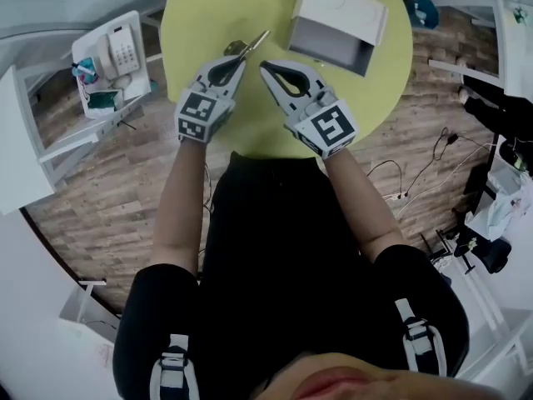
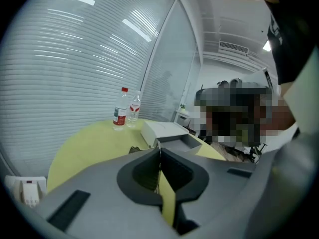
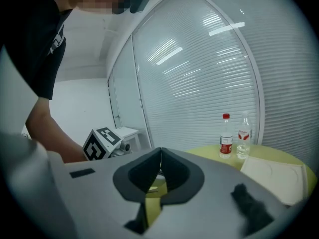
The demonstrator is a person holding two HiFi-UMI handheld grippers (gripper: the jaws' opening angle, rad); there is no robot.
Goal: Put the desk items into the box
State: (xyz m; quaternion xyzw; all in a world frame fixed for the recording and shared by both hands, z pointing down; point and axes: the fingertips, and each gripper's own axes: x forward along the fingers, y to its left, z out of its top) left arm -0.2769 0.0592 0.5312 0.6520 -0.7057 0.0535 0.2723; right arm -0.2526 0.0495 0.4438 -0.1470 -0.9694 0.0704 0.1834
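The left gripper (image 1: 238,58) pinches a slim silvery metal tool (image 1: 256,42) (scissors, perhaps) over the round yellow-green table (image 1: 200,15). Its long axis points toward the open white cardboard box (image 1: 337,11), just beyond and rightward. The right gripper (image 1: 265,67), alongside, is pressed together, empty.

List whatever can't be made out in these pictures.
What the thin metal item in the left gripper is: too small in head view, and the shut jaws cover it in left gripper view.
Far side of the table: cut off by the head view's top edge.
Labels on the bottles: too small in both gripper views.
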